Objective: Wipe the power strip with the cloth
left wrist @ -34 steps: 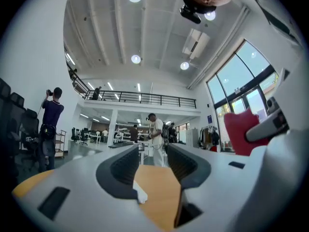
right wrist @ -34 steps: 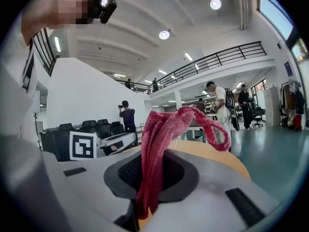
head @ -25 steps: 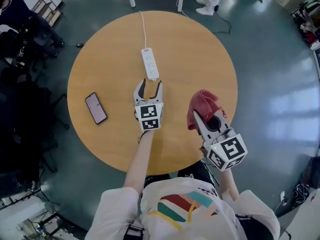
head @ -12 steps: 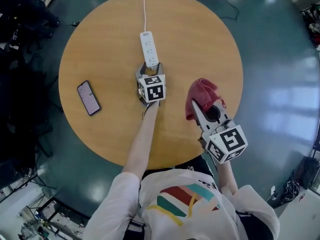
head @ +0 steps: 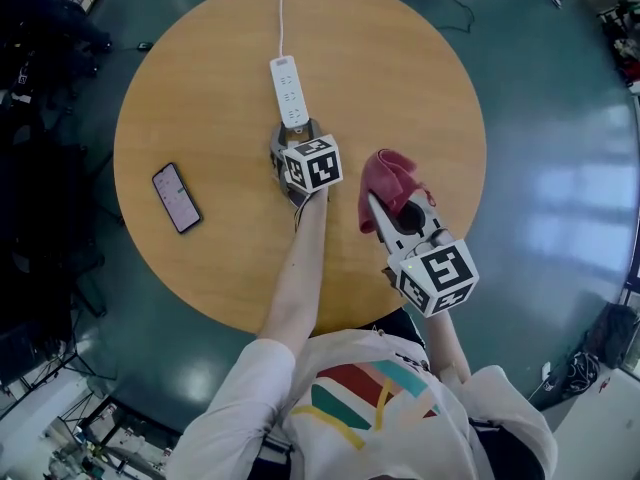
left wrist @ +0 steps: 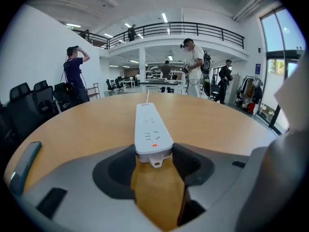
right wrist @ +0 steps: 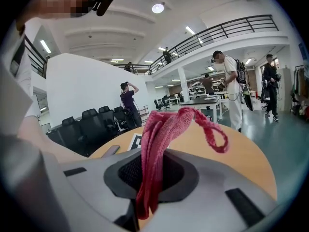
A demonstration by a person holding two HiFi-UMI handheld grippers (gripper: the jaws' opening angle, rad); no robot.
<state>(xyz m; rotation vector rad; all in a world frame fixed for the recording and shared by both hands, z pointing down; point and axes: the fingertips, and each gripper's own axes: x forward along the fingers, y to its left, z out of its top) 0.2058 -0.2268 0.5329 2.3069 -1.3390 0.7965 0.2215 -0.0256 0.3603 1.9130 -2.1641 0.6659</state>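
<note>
Red cloth (right wrist: 159, 144) hung bunched from the right gripper (right wrist: 153, 170), whose jaws were pinched tight on its fold, above the table (head: 420, 88) near its near-right edge. The strip (left wrist: 147, 129) lay towards the far edge, pointing away from the person, and the left gripper (left wrist: 154, 151) appeared clamped on the strip's near end, one jaw touching each side. To wipe well, I judged, the left should hold that end down firmly while the right lowered the cloth's broad fold onto the top face and drew it lengthwise from beside the clamp to the cord end, lightly enough not to swing the strip. The loose loop of cloth could snag, so it was best kept trailing. The left gripper view alone showed a small red light lit by the strip's near end and a tab below it. Only the head view showed the cord running off the far edge and a phone (head: 176, 197) near the left edge.
</note>
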